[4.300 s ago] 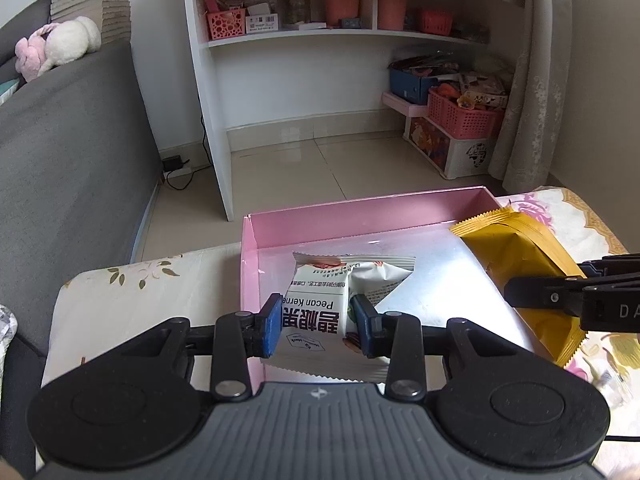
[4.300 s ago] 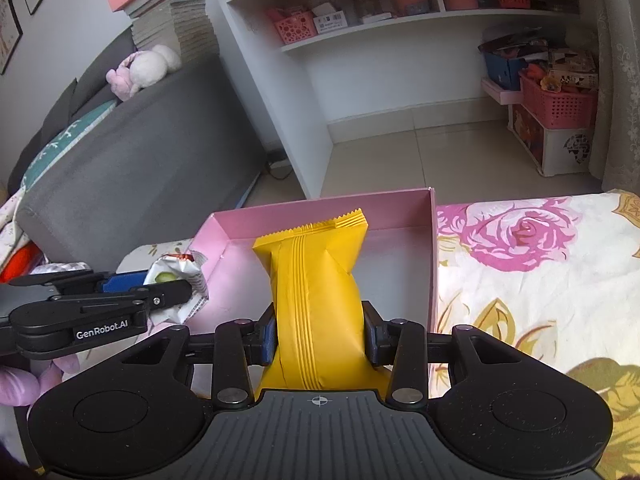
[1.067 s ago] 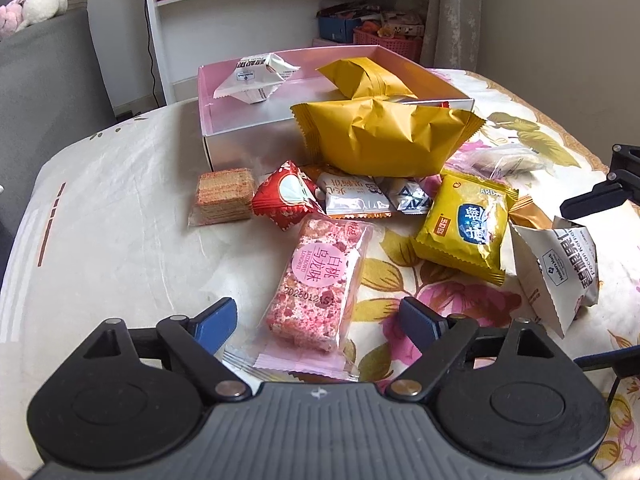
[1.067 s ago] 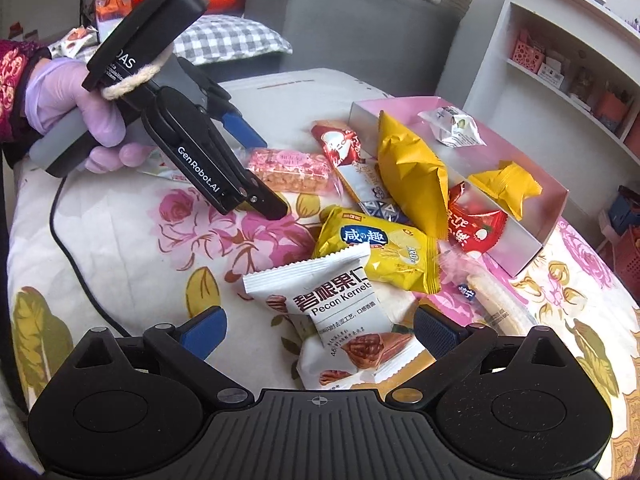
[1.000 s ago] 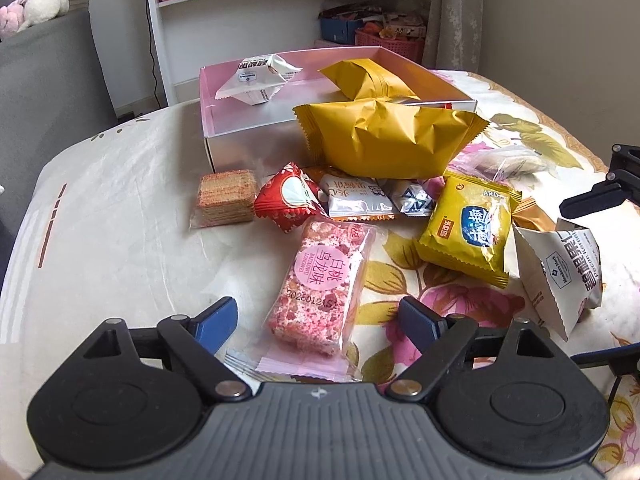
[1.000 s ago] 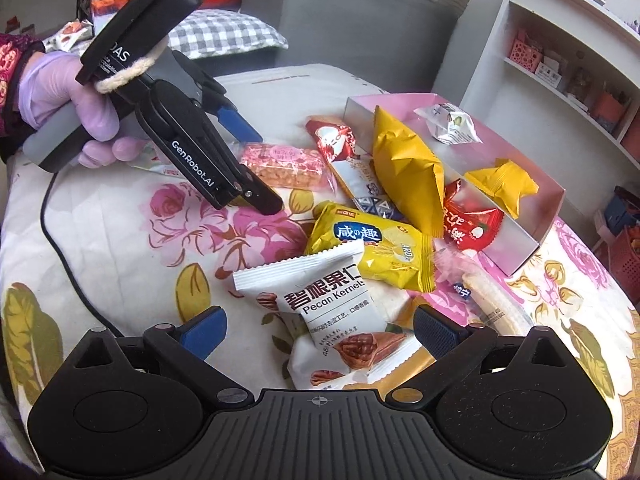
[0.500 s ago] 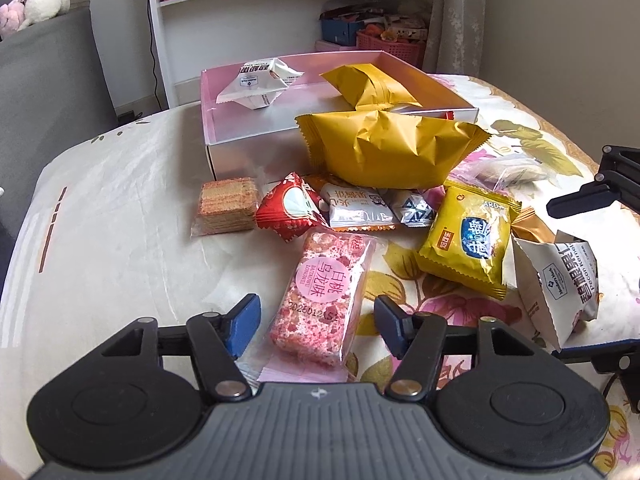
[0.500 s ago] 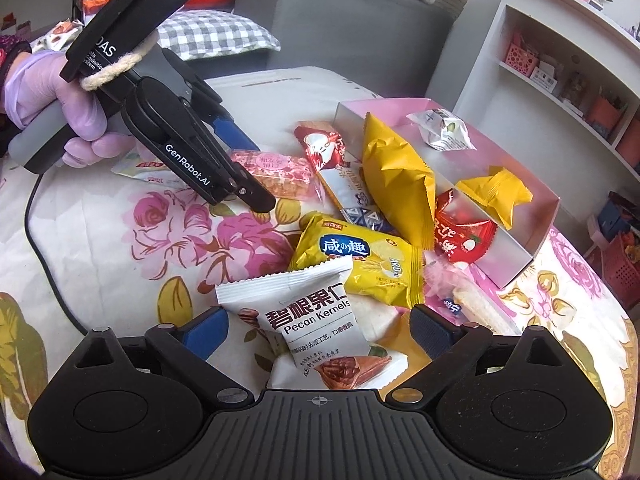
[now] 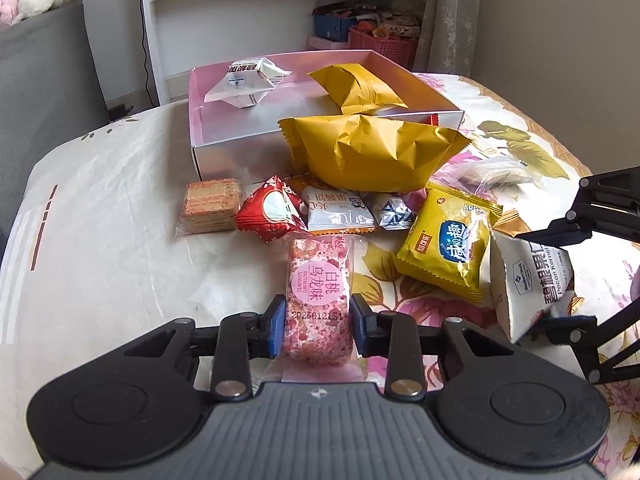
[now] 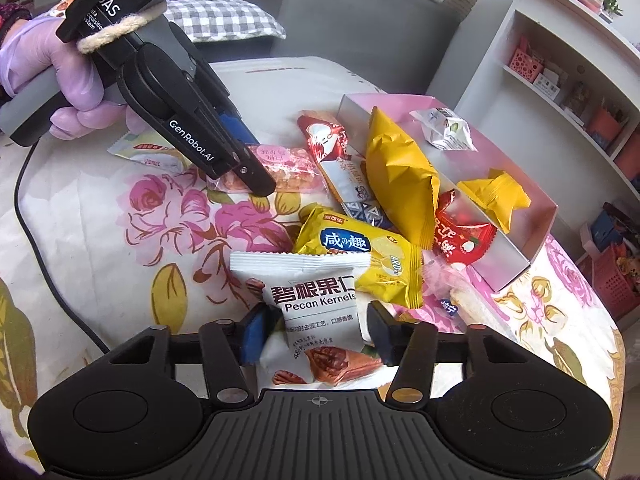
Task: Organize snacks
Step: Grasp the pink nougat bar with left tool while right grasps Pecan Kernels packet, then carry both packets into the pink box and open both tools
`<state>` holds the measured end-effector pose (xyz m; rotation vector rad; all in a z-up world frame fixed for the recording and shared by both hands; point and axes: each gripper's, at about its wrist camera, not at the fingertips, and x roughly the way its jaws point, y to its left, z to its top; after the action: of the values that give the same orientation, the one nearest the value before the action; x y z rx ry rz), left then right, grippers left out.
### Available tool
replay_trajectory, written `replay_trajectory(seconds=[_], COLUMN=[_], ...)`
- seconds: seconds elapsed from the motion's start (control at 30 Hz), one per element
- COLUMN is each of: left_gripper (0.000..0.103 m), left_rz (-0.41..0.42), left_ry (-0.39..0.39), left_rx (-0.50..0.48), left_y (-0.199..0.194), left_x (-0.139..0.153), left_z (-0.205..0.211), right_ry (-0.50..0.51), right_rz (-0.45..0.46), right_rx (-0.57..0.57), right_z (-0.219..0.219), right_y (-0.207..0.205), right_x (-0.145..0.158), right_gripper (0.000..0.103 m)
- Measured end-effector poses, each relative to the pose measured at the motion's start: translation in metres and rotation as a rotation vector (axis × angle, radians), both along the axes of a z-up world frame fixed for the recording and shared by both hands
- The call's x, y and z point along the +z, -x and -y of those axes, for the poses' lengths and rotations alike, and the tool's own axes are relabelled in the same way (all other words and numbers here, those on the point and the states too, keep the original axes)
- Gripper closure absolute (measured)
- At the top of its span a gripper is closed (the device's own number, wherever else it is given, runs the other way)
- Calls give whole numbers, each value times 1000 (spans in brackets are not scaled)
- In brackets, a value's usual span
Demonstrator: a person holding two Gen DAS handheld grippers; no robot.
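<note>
My left gripper (image 9: 318, 326) is shut on a pink snack bar (image 9: 318, 300) that lies on the table; it also shows in the right wrist view (image 10: 276, 168). My right gripper (image 10: 316, 334) has its jaws closed in on both sides of a white pecan kernels pack (image 10: 316, 320), and I cannot tell whether they press it. That pack also shows in the left wrist view (image 9: 536, 280). The pink box (image 9: 236, 148) holds a white pack (image 9: 244, 82) and a yellow pack (image 9: 358, 88).
Loose snacks lie before the box: a big yellow bag (image 9: 372, 152), a small yellow pack (image 9: 450, 240), a red pack (image 9: 270, 210), a wafer pack (image 9: 210, 204), silver packs (image 9: 344, 208). A sofa (image 10: 340, 0) and white shelves (image 9: 260, 8) stand beyond the flowered table.
My left gripper has shut on the pink snack bar. My right gripper's jaws have narrowed around the pecan kernels pack, and both grippers have moved in closer.
</note>
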<state>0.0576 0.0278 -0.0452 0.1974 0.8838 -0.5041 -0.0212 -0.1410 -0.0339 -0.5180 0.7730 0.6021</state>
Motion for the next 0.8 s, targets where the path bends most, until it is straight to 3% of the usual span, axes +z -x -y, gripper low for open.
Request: replay_trajectory(seconds=[0.13, 0.4, 0.8], left_gripper=[73, 74, 74], left_rz=[12, 3, 15], left_ry=[1, 12, 76], left_rx=[-11, -14, 11], left_y=[2, 4, 5], left_x=[7, 18, 40], left_z=[1, 1, -8], right_ry=[-8, -70, -289], right_rz=[9, 12, 14], right_rx=[-10, -50, -233], right_z=[2, 10, 42], right_y=[-2, -7, -29], right_x=[4, 16, 47], right_gripper=[65, 68, 68])
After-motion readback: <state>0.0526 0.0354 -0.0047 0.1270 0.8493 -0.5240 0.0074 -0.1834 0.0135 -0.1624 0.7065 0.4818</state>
